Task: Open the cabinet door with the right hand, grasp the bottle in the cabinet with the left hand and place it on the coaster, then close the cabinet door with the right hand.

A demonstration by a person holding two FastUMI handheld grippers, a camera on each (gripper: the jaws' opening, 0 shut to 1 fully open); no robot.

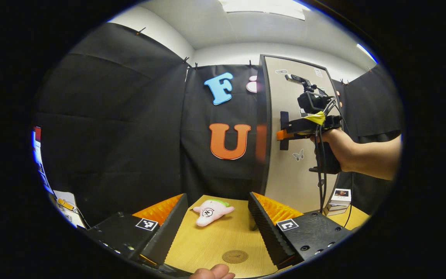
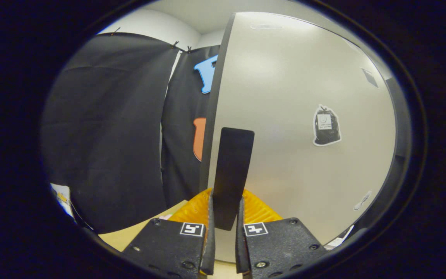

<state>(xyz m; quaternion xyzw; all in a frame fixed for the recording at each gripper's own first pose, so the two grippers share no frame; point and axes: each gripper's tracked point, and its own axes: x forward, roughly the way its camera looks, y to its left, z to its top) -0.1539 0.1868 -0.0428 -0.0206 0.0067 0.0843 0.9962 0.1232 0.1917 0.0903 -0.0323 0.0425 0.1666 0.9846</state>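
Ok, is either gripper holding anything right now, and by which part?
The right gripper is clamped on the cabinet door by its black handle. The left gripper is open, holding nothing.

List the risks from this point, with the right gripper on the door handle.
1. The right gripper pinches only the lower end of the thin black handle; it may slip off when pulled.
2. The cabinet door could swing towards the plush toy on the table near its edge.
3. The left gripper, jaws open, waits low near the coaster, possibly in the door's sweep.
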